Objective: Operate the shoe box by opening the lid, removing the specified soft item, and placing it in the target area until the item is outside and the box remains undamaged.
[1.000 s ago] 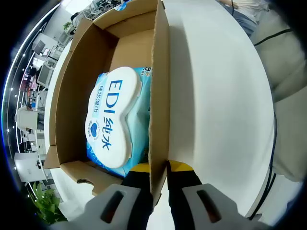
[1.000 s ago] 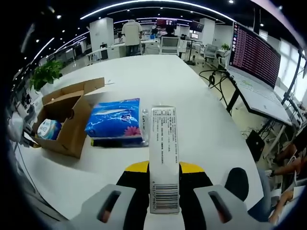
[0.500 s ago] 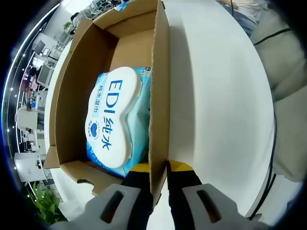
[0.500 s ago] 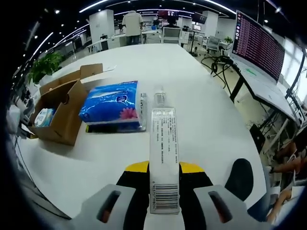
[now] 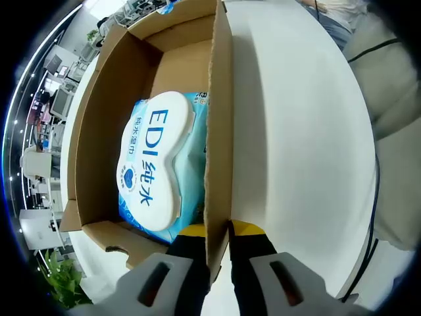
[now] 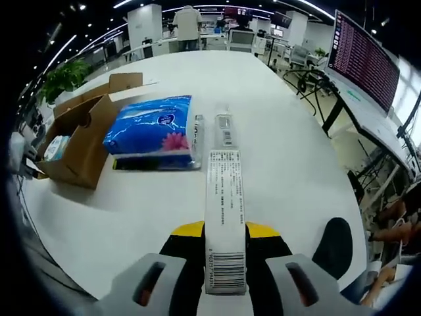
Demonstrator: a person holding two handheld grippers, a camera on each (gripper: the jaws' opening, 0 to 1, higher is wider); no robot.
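Two items already lie out on the tabletop (image 6: 276, 112); your right tongs (image 6: 225, 247) pinch a flat labelled tube (image 6: 225, 217), left tongs (image 5: 217, 240) clamp the box wall (image 5: 218, 131). Wipes pack (image 5: 158, 161) remains inside, ten o'clock.

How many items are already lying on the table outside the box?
2: a blue tissue pack beside the box, and a clear tube right of it. A third, a white tube, is in the right gripper.

A wipes pack (image 5: 156, 158) lies inside the open box (image 5: 92, 145) on the table (image 5: 289, 131); in the right gripper view the tissue pack (image 6: 152, 131) sits just right of the box, a small bottle (image 6: 224, 125) beside it.
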